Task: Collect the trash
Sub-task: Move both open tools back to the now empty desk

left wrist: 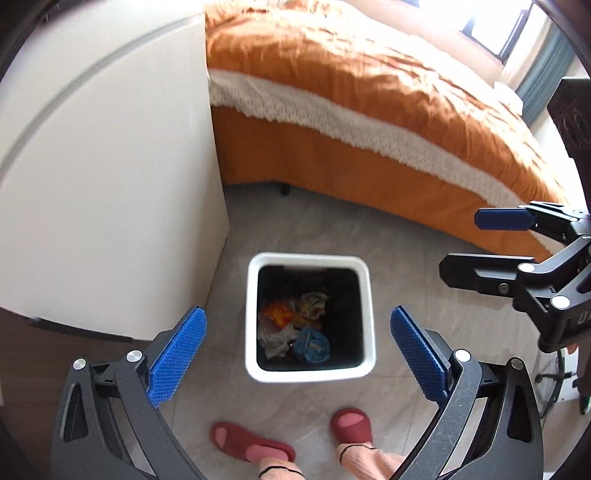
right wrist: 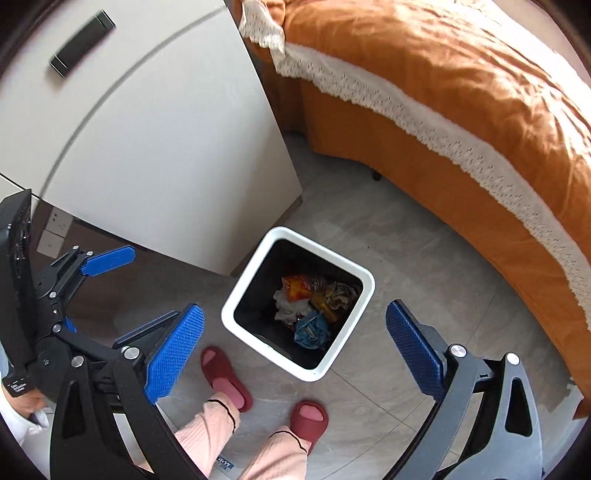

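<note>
Lighting: bright daylight from window (left wrist: 495,26), blown out; sunlit glare on bed (left wrist: 369,85). Floor (left wrist: 406,251) evenly lit, soft shadows. Quality: strong fisheye bending, dark rounded corners; slight motion blur on cabinet (right wrist: 147,140).

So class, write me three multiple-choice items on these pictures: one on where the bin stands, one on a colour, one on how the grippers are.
1. Where does the bin stand?
A. on the bed
B. on the floor between cabinet and bed
C. on the cabinet

2. What colour is the bedcover?
A. orange
B. green
C. black

3. How are the left gripper and the right gripper?
A. both shut on trash
B. one open, one shut
C. both open and empty

Answers: 1 B, its white rim sits on grey floor tiles beside the white cabinet; 2 A, orange cloth with a white lace edge; 3 C, blue pads stand wide apart with nothing between.
</note>
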### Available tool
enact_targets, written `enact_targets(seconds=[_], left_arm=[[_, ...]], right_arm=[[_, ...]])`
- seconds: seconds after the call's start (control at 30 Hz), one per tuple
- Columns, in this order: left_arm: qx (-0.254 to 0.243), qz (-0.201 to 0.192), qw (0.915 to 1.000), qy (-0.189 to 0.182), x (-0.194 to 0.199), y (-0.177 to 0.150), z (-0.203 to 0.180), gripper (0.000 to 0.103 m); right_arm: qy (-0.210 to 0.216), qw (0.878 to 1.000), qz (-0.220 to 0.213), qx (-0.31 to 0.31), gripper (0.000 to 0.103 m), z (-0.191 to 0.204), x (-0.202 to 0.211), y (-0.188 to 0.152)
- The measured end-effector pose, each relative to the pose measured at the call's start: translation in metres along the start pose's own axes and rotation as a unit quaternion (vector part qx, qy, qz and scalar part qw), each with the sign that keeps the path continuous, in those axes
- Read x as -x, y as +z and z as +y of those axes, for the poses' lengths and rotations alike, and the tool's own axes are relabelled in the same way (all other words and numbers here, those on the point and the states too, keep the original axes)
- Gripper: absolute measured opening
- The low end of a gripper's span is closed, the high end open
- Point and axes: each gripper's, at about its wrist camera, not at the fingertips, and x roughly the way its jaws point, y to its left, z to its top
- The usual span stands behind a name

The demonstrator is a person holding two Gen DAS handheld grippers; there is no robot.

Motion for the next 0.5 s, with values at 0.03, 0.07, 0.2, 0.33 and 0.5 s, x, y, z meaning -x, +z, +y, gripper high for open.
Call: enact_targets(seconds=[0.03,0.07,0.2,0.33,0.5], left_arm=[[0.0,-0.01,0.9999,0.003,0.015,0.005,-0.001,0.098],[-0.001,-0.023,0.9997,0.005,0.03,0.011,-0.005,0.098],[0.001,-0.075,0.997,0.018,0.094,0.037,-0.019,0.098],[0.02,-0.121,0.9914,0.045,0.159,0.056,-0.03,0.098],[0.051,-0.166,0.9806,0.09,0.233,0.062,-0.041,0.098]], right_arm=[[-0.004,1.0,-0.008,0.003,0.098,0.002,0.014,0.004],[-0.007,1.0,-0.016,0.006,0.098,0.005,0.029,0.007],[-0.003,0.998,-0.055,0.014,0.098,0.015,0.093,0.018],[-0.002,0.993,-0.108,0.049,0.098,0.033,0.161,0.031],[0.036,0.981,-0.16,0.1,0.098,0.059,0.224,0.05]])
